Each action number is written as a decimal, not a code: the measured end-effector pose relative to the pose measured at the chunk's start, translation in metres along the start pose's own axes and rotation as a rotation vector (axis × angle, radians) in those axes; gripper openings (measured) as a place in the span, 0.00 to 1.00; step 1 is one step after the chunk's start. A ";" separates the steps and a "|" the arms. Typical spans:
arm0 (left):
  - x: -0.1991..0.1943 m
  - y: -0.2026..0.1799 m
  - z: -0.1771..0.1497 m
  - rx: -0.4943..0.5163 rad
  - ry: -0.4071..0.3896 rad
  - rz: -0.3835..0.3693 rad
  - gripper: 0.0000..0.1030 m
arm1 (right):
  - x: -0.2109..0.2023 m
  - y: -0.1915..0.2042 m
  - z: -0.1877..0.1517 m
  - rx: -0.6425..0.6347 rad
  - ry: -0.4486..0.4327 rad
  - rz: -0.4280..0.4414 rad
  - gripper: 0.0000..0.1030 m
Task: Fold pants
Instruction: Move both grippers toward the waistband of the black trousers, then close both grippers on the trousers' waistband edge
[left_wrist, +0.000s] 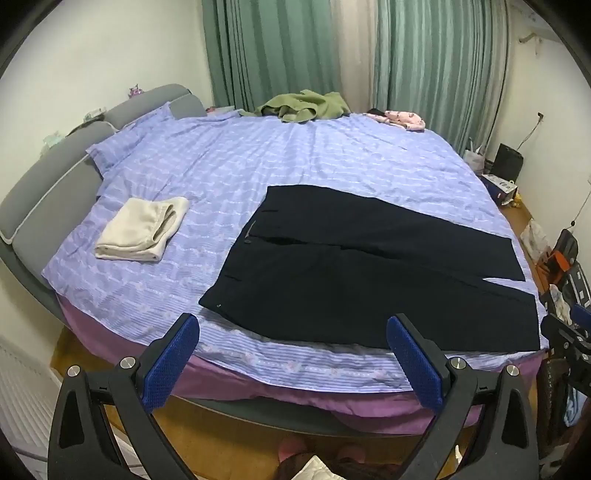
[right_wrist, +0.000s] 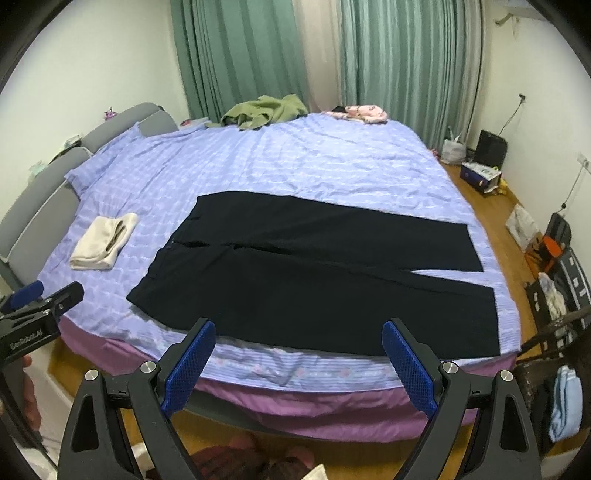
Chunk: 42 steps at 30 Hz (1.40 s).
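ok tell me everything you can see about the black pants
The black pants lie spread flat and unfolded on the purple striped bedspread, near the bed's front edge. Waistband to the left, with a button and open fly; both legs run right, side by side, hems near the bed's right edge. The fabric looks smooth and dark. Neither gripper touches them.

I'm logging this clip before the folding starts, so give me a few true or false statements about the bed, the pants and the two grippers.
1. The black pants lie spread flat on the bed. True.
2. The left gripper is shut on the waistband. False: it is open, holds nothing and hovers short of the bed's near edge.
3. A folded cream garment lies on the bed beside the waist end of the pants. True.
4. The olive green garment is neatly folded. False: it lies crumpled at the far edge.
5. The right gripper is open and empty. True.
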<state>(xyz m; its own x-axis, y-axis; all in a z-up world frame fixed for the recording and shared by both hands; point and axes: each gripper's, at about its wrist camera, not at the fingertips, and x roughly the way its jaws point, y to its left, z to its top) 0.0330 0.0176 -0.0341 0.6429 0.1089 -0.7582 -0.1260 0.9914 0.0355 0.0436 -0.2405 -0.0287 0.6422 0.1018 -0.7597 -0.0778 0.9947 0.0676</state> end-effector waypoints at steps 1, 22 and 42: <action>0.004 0.002 0.001 -0.001 0.006 0.001 1.00 | 0.004 0.002 0.002 0.002 0.008 0.006 0.90; 0.172 0.078 0.034 0.058 0.299 -0.124 1.00 | 0.145 0.069 0.010 0.218 0.281 -0.099 0.90; 0.314 0.131 -0.033 -0.117 0.511 -0.188 0.99 | 0.282 0.088 -0.053 0.455 0.425 -0.038 0.87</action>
<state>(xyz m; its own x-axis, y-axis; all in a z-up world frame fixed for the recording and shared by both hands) 0.1933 0.1790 -0.2885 0.2180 -0.1468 -0.9648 -0.1459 0.9726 -0.1810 0.1778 -0.1248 -0.2713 0.2713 0.1447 -0.9516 0.3320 0.9139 0.2336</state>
